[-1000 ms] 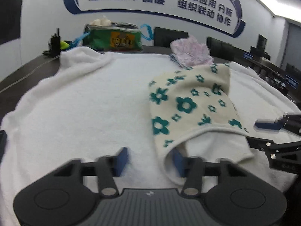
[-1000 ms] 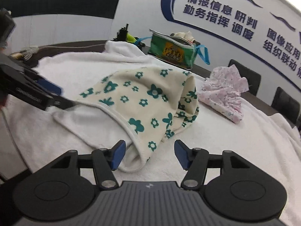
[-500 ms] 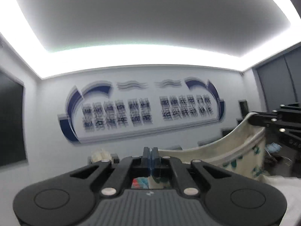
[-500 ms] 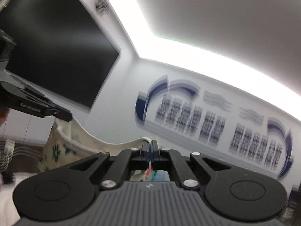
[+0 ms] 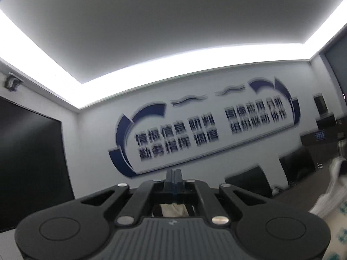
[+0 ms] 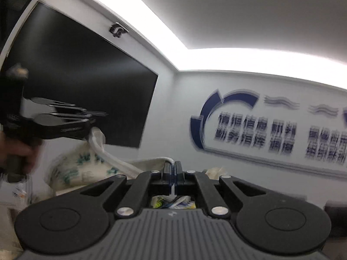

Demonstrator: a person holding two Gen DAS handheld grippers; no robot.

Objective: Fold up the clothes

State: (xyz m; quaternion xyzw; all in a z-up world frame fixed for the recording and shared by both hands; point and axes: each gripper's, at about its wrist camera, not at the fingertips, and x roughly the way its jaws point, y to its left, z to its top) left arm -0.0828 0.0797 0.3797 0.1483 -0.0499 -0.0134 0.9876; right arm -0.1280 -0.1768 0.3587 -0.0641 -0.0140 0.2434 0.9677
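Both grippers are raised and point up at the wall and ceiling. My left gripper [image 5: 173, 174] is shut, with cream cloth [image 5: 173, 209] showing under its fingers; it also shows at the left of the right wrist view [image 6: 91, 121], pinching the white hem. My right gripper [image 6: 172, 168] is shut on the hem of the cream garment with green flowers [image 6: 80, 169], which hangs stretched between the two grippers. Part of the garment shows at the right edge of the left wrist view [image 5: 334, 212]. The table is out of view.
A wall sign with blue Chinese lettering [image 5: 195, 134] faces me. A large dark screen [image 6: 86, 91] hangs on the left wall. Dark chair backs [image 5: 249, 182] stand below the sign.
A second ago both grippers were open over the garment lying on the towel-covered table. They closed on its hem and lifted it; both views now swing, with motion blur.
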